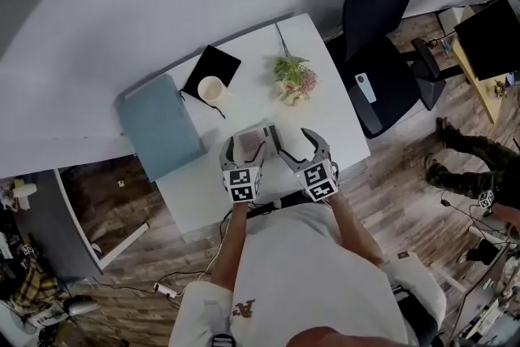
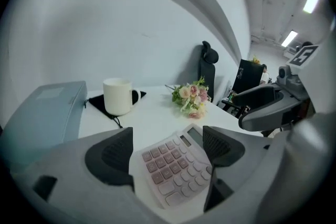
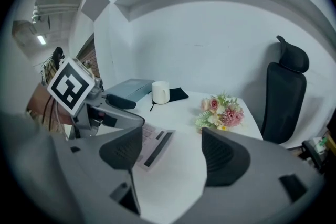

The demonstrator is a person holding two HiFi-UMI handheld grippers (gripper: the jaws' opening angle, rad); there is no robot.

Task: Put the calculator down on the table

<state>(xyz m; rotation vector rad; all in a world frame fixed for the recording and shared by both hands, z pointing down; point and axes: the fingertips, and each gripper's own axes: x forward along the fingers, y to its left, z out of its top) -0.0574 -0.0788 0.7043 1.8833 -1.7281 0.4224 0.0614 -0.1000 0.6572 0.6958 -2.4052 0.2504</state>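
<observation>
Bearing pinkish keys (image 2: pixel 157 158), pale calculator (image 2: pixel 185 171)

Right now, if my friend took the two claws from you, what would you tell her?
Left claw: shut on the pale pinkish-grey plastic button calculator, which sits tilted low over the white table. I cannot tell if it touches yet.
Right claw: open and empty, just beside the left one.
Nearby: a white mug on a black cloth and a bunch of pink flowers, both farther back.
Done: the calculator is gripped, at the near edge of the table.
Left: probably lay it flat on the bare spot in front, open the left claw, then pull back.
</observation>
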